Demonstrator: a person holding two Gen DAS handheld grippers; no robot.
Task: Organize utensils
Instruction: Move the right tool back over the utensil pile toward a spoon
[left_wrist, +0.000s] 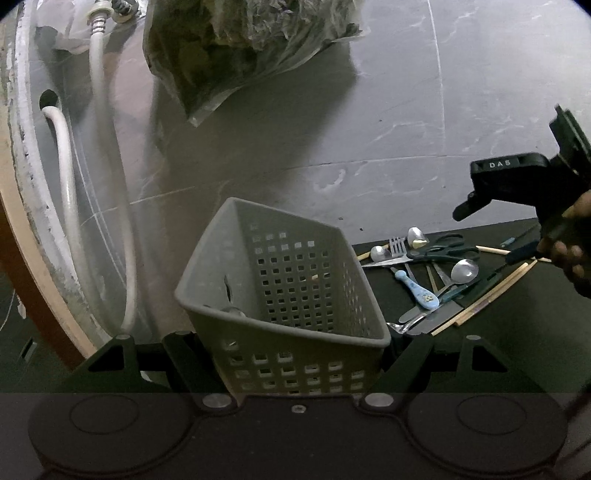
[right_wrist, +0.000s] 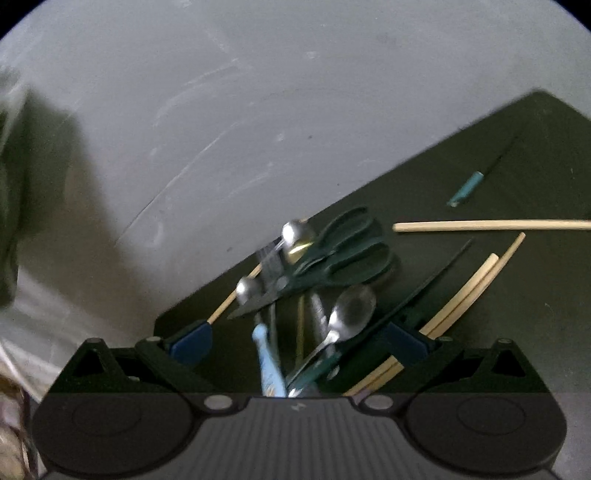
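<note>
Left gripper (left_wrist: 295, 354): matte black all over, two round discs flanking a flat centre plate with one small screw, silver bolt heads at the finger hinges, triangular cut-outs in the outer brackets. Right gripper (right_wrist: 299, 341): same black build, ribbed grey centre panel, blue pads on its fingers (right_wrist: 192, 345). From the left wrist view, its black body carries pale "DAS" lettering, gripped by a bare hand (left_wrist: 570, 243).
</note>
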